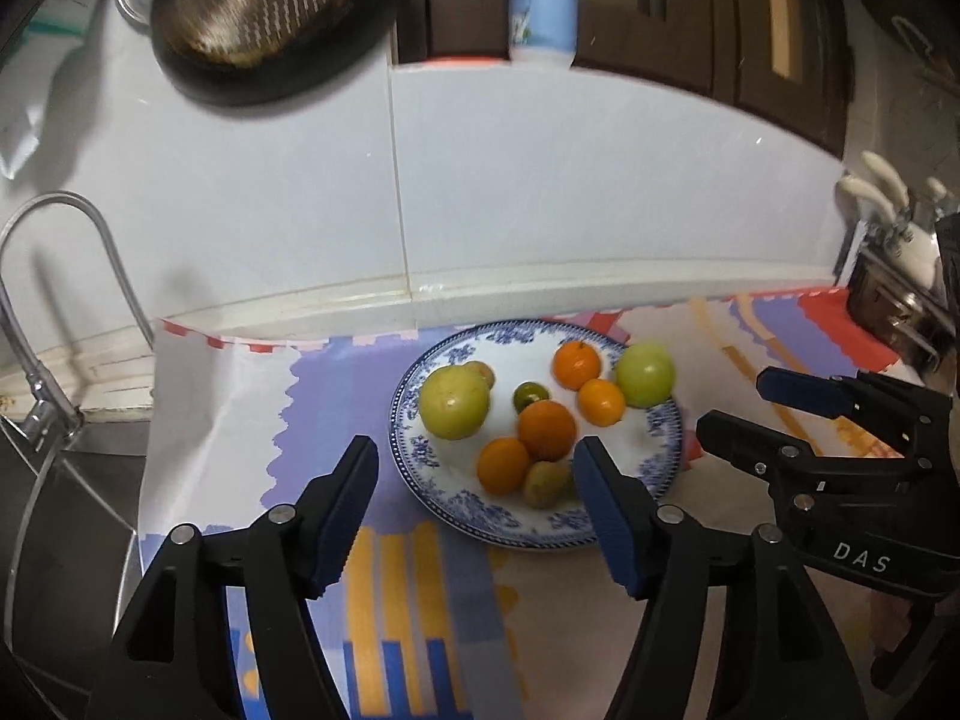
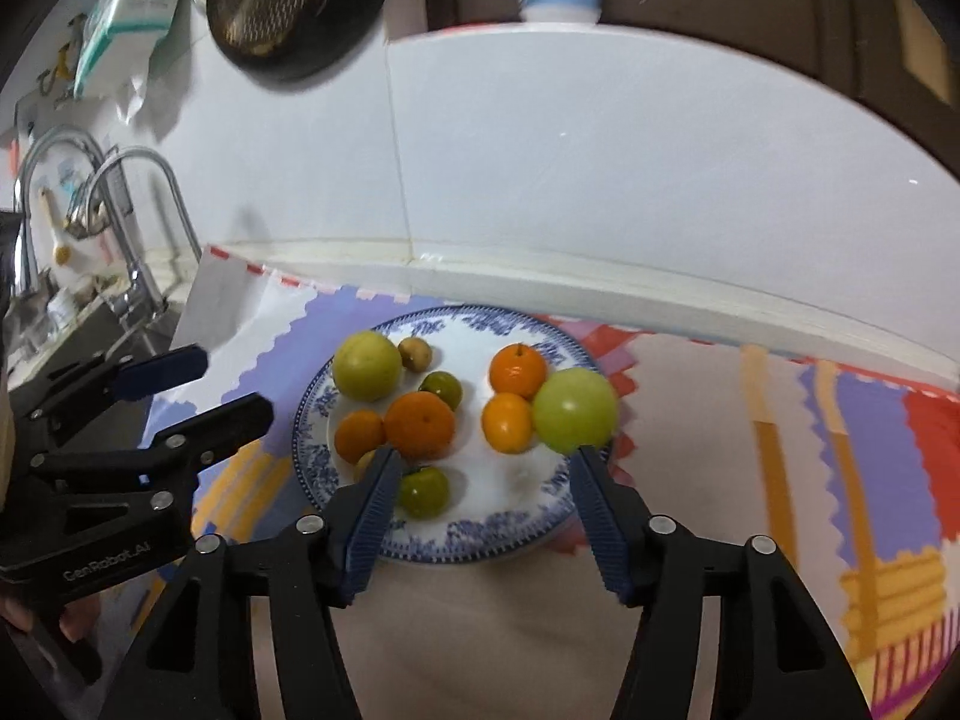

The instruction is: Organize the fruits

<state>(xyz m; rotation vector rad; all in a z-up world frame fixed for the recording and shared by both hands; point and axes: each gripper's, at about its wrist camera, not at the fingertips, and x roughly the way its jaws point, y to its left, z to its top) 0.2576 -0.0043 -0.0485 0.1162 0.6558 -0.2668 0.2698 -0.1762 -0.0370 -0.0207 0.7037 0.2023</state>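
Note:
A blue-and-white plate [image 1: 663,441] [image 2: 480,540] on the patterned mat holds several fruits: two large green apples [image 1: 454,401] [image 2: 575,410], several oranges [image 1: 546,429] [image 2: 419,425] and small green fruits [image 1: 530,396] [image 2: 423,492]. My left gripper [image 1: 474,468] is open and empty, just in front of the plate's left part. My right gripper [image 2: 483,468] is open and empty over the plate's near edge. It also shows in the left wrist view [image 1: 744,402], right of the plate. The left gripper shows in the right wrist view [image 2: 222,384], left of the plate.
A sink with curved faucets [image 1: 66,240] [image 2: 138,222] lies to the left. A dark pan [image 1: 270,18] [image 2: 288,6] hangs on the white tiled wall behind. A blue bottle [image 1: 543,0] stands on the ledge above. A knife rack [image 1: 894,276] sits at right.

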